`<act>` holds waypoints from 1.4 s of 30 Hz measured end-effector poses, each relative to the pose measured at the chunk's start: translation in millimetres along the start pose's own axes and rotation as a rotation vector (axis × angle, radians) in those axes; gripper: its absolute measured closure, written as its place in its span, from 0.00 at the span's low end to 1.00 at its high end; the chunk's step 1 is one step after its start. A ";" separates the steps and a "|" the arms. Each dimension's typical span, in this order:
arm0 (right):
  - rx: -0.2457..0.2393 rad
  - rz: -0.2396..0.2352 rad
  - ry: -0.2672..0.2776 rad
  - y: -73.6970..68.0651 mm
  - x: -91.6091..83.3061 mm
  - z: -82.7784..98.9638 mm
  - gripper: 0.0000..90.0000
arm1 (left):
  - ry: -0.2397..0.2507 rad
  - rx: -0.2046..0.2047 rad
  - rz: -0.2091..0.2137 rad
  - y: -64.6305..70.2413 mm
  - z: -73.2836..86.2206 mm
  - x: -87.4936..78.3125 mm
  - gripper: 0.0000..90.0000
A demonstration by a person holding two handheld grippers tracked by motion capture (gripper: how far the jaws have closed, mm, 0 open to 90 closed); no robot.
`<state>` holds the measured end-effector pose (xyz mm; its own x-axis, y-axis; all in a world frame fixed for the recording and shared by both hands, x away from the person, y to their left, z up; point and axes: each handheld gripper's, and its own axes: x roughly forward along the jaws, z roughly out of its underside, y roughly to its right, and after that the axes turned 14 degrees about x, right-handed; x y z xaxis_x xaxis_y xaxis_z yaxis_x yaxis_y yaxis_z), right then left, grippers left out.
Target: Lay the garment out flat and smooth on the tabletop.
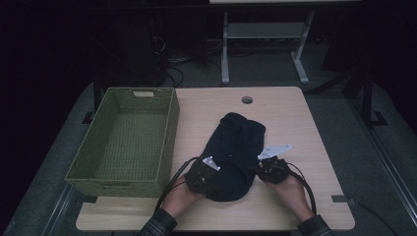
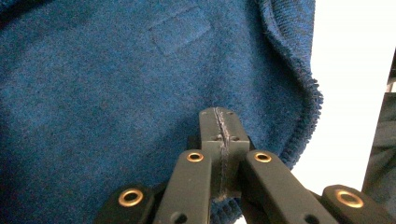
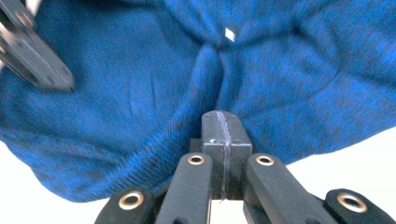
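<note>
A dark blue knit sweater (image 1: 233,155) lies bunched on the counter (image 1: 295,128), just right of the green woven basket (image 1: 125,142). Both tools are clenched: the left tool (image 1: 209,167) pinches a fold of knit near the ribbed hem, the right tool (image 1: 265,164) closes against gathered cloth at the other side. To fold well, lift both edges together, level, and keep the fabric taut. The left tool's view shows a sewn label patch (image 2: 180,32) and the hem's ribbing (image 2: 308,102); the high view shows the basket standing empty.
</note>
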<state>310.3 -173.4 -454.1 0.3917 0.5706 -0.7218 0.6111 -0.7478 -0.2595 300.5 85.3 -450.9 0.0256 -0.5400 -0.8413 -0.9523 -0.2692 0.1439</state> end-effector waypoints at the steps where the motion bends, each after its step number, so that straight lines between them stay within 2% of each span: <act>1: -0.005 0.009 -0.017 -0.1 2.9 1.5 1.00 | 0.001 0.002 -0.004 -0.3 -0.5 -0.6 1.00; 6: -0.008 0.011 -0.032 0.7 8.9 3.6 1.00 | 0.025 0.003 -0.026 -0.7 -6.1 -5.9 1.00; 10: 0.005 0.008 -0.035 2.4 10.1 4.6 1.00 | 0.034 -0.004 -0.072 -8.5 -13.9 -14.1 1.00; 14: -0.004 0.018 -0.034 0.4 10.3 5.0 1.00 | 0.041 -0.012 -0.120 -18.8 -23.5 -23.0 1.00; 17: -0.011 0.021 -0.033 0.8 9.9 5.4 1.00 | 0.065 -0.032 -0.166 -31.2 -33.1 -28.1 1.00; 20: -0.011 0.027 -0.035 2.1 8.3 6.1 1.00 | 0.055 -0.043 -0.210 -48.2 -42.1 -29.8 1.00; 23: -0.008 0.037 -0.037 4.6 6.0 7.1 1.00 | 0.065 -0.078 -0.239 -63.6 -47.7 -28.7 1.00; 25: -0.008 0.050 -0.037 6.6 4.0 8.1 1.00 | 0.053 -0.099 -0.262 -74.2 -49.5 -26.0 1.00; 28: -0.004 0.056 -0.033 11.5 0.1 10.8 1.00 | 0.024 -0.110 -0.261 -83.8 -47.6 -18.3 1.00; 31: 0.010 0.060 -0.030 17.1 -3.5 12.9 1.00 | -0.028 -0.104 -0.278 -88.0 -43.8 -9.2 1.00; 33: 0.013 0.065 -0.031 19.0 -4.3 12.7 1.00 | -0.043 -0.107 -0.269 -89.6 -40.9 -4.1 1.00; 35: 0.009 0.072 -0.027 20.1 -4.3 12.5 1.00 | -0.062 -0.103 -0.262 -89.3 -38.4 1.4 1.00; 38: 0.004 0.087 -0.032 20.5 -5.2 12.3 1.00 | -0.058 -0.097 -0.265 -86.6 -36.6 1.5 1.00; 42: 0.015 0.108 -0.035 22.7 -7.3 12.5 1.00 | -0.058 -0.080 -0.243 -75.4 -33.0 1.4 1.00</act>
<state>312.6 -198.7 -462.8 0.4305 0.4742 -0.7680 0.5557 -0.8097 -0.1885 382.3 78.5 -445.7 0.2314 -0.4060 -0.8841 -0.8930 -0.4491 -0.0275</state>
